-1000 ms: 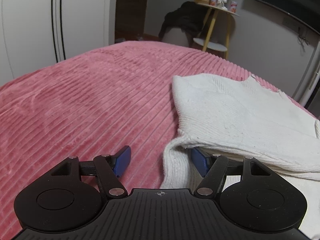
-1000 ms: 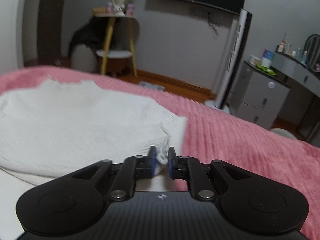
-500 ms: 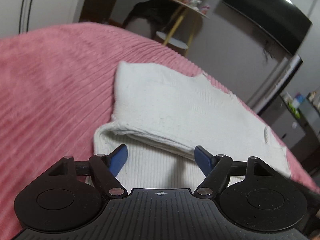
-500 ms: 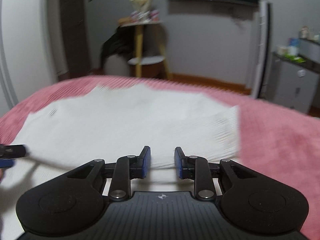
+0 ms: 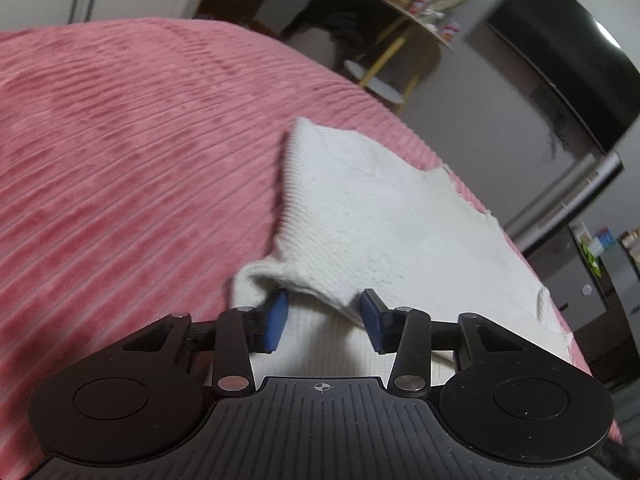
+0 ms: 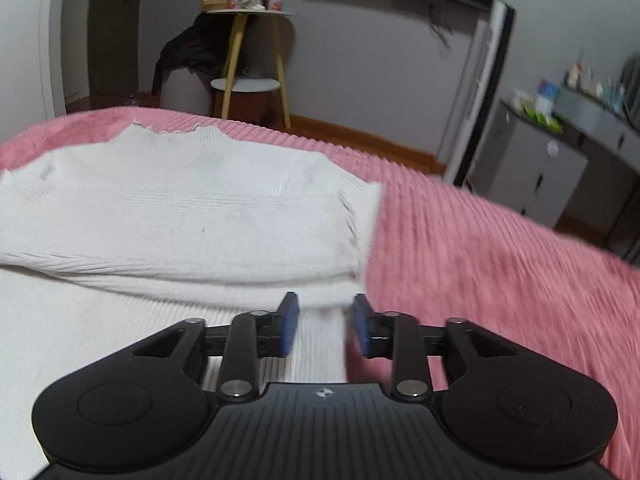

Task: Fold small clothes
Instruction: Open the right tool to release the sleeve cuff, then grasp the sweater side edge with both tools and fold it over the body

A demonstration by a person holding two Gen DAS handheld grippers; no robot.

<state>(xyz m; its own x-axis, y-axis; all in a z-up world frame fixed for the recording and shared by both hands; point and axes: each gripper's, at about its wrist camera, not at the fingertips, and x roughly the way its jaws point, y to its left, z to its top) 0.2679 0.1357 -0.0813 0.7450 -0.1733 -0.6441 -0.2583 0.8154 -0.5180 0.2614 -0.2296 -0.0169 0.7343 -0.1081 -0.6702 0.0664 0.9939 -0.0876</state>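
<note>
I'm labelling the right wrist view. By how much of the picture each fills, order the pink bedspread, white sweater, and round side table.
1. white sweater and pink bedspread: look alike, unranked, and nearness inflates both.
2. round side table, far off.

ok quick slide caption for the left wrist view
Left gripper closing around the folded edge of a white knit top on a pink ribbed bedspread.

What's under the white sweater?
The white sweater lies on a pink ribbed blanket, which shows all around it. Its top part is folded over a lower white layer. Whatever lies beneath the knit itself is covered.
</note>
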